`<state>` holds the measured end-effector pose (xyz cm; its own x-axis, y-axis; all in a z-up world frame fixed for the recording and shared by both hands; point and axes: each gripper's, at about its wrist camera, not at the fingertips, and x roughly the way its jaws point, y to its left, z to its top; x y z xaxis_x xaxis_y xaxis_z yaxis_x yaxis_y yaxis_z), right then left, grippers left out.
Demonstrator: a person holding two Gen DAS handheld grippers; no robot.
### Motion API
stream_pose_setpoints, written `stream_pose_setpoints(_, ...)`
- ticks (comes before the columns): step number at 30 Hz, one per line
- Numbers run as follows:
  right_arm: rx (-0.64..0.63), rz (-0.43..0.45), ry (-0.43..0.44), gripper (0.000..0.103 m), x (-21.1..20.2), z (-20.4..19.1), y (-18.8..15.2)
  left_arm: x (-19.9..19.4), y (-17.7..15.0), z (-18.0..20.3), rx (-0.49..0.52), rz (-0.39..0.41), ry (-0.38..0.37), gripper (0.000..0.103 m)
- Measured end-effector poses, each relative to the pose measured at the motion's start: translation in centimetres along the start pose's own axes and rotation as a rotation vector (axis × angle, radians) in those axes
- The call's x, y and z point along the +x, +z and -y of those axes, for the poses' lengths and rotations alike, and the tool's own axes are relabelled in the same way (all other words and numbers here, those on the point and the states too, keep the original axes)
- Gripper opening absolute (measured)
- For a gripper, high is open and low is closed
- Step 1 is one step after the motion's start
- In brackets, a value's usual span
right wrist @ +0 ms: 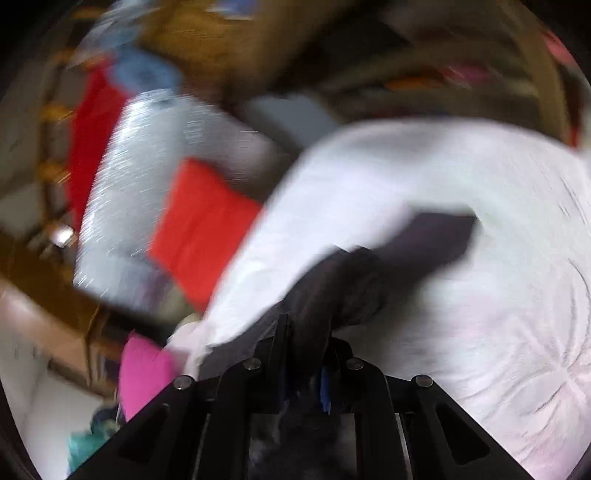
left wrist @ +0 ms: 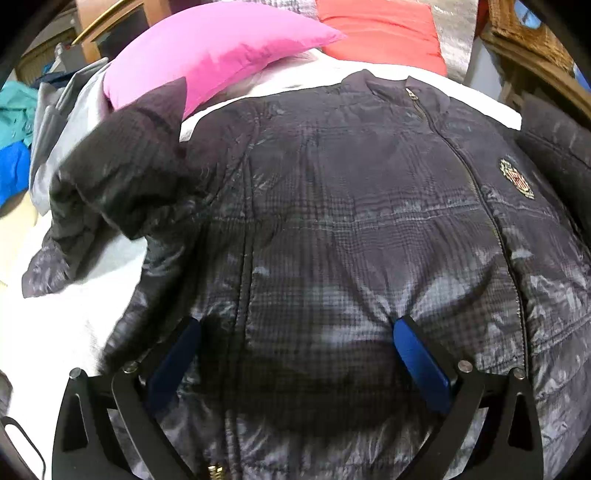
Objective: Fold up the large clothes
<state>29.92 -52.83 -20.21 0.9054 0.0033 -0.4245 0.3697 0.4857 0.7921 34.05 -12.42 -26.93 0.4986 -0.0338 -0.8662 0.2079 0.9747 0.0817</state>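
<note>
A dark checked puffer jacket (left wrist: pixel 351 221) lies front up on the white bed cover (left wrist: pixel 55 314), zipped, with a crest badge (left wrist: pixel 517 179) on its chest. My left gripper (left wrist: pixel 295 336) stands wide open over the jacket's lower part, and its blue pads (left wrist: pixel 417 350) rest on the fabric far apart. The jacket's left-hand sleeve (left wrist: pixel 122 166) is bunched up and raised, blurred. In the blurred right wrist view my right gripper (right wrist: pixel 306 354) is shut on a dark sleeve (right wrist: pixel 388 266), which runs forward from between the fingers over the white cover (right wrist: pixel 461 332).
A pink pillow (left wrist: pixel 221 51) and a red cushion (left wrist: pixel 384 33) lie at the head of the bed. Loose clothes in grey, teal and blue (left wrist: pixel 22 122) are heaped at the left. Wooden furniture (left wrist: pixel 532 48) stands at the right. Another dark garment (left wrist: pixel 554 136) lies at the right edge.
</note>
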Motion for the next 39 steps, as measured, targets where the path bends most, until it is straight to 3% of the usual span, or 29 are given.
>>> stream_pose_setpoints(1,-0.054,-0.012,0.042,0.014,-0.3,-2.4,-0.8,-0.3,0.4,-0.1,0.004,0.015,0.007,0.103)
stream_pose_setpoints(5,-0.19,-0.111,0.168,0.014,0.5,-8.9,-5.5,-5.8,0.6,-2.0,-0.071,0.273,0.109,0.103)
stream_pose_setpoints(7,-0.22,-0.184,0.213,0.016,1.3,-10.9,-8.4,-7.5,0.5,-3.8,-0.161,0.35,0.123,0.103)
stream_pose_setpoints(9,-0.236,-0.292,0.265,0.018,3.0,-12.8,-12.1,-8.0,0.2,-5.5,-0.23,0.374,0.126,0.103)
stream_pose_setpoints(11,-0.219,-0.418,0.303,0.03,4.8,-13.8,-15.3,-8.5,-0.4,-7.2,-0.308,0.372,0.127,0.103)
stream_pose_setpoints(13,-0.161,-0.583,0.332,0.085,6.8,-13.9,-19.2,-7.6,0.0,-8.9,-0.368,0.368,0.144,0.103)
stream_pose_setpoints(17,-0.091,-0.747,0.381,0.086,7.0,-13.5,-23.3,-7.4,-0.1,-10.7,-0.423,0.35,0.184,0.103)
stream_pose_setpoints(20,-0.107,-0.727,0.447,0.086,3.8,-13.7,-22.1,-7.4,-0.1,-11.4,-0.453,0.376,0.168,0.103)
stream_pose_setpoints(25,-0.105,-0.503,0.409,0.086,-1.1,-10.2,-16.2,-7.5,0.7,-8.4,-0.391,0.405,0.062,0.103)
stream_pose_setpoints(27,-0.077,-0.36,0.206,0.086,-2.3,-7.2,-13.5,-7.6,1.1,-6.6,-0.357,0.41,0.007,0.103)
stream_pose_setpoints(30,-0.065,-0.22,-0.066,0.083,-1.5,-3.2,-11.2,-7.3,2.2,-2.4,-0.268,0.402,-0.074,0.103)
stream_pose_setpoints(33,0.013,-0.233,-0.156,0.07,0.9,-0.3,-10.3,-6.5,3.8,2.0,-0.164,0.378,-0.116,0.103)
stream_pose_setpoints(39,0.021,-0.31,-0.18,0.067,5.5,1.4,-10.7,-2.6,6.8,7.7,-0.019,0.267,-0.155,0.103)
